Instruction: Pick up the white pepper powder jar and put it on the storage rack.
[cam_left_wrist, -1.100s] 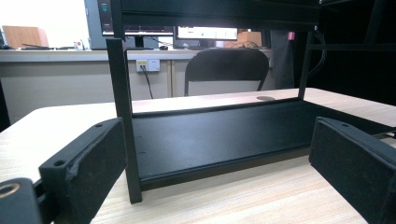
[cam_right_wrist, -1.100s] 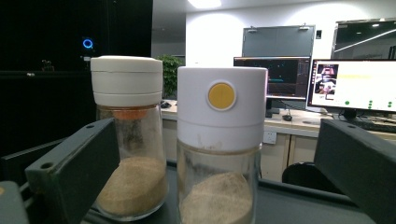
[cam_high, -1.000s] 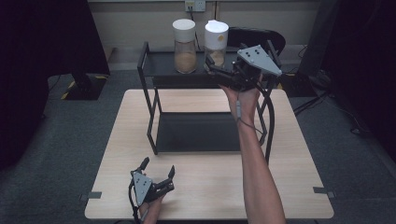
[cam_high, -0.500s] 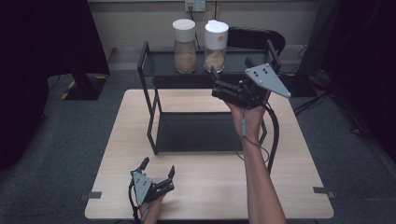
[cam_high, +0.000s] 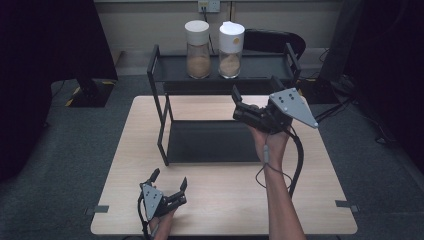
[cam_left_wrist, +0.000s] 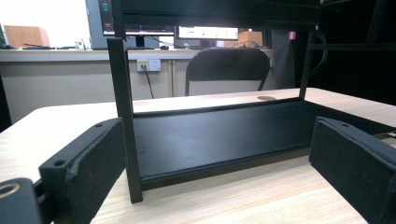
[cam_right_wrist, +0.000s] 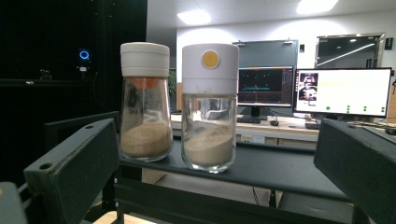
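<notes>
Two glass jars with white lids stand side by side on the top shelf of a black two-tier rack (cam_high: 260, 64). The left jar (cam_high: 198, 49) and right jar (cam_high: 231, 49) each hold tan powder. My right gripper (cam_high: 254, 92) is open in the air in front of the rack, aimed at the jars, nothing between its jaws. In the right gripper view the left jar (cam_right_wrist: 144, 112) and the yellow-dotted right jar (cam_right_wrist: 209, 112) stand a short way beyond the jaws. My left gripper (cam_high: 170, 177) is open and low near the table's front edge, facing the rack's lower shelf (cam_left_wrist: 210, 135).
The rack's front left post (cam_left_wrist: 123, 116) stands just ahead of the left gripper. The wooden table (cam_high: 320, 200) has bare room in front of and to the right of the rack. A black chair (cam_high: 272, 42) sits behind the rack.
My right gripper has drawn back from the top shelf toward the person and come lower, staying open. The left gripper and both jars have not moved.
</notes>
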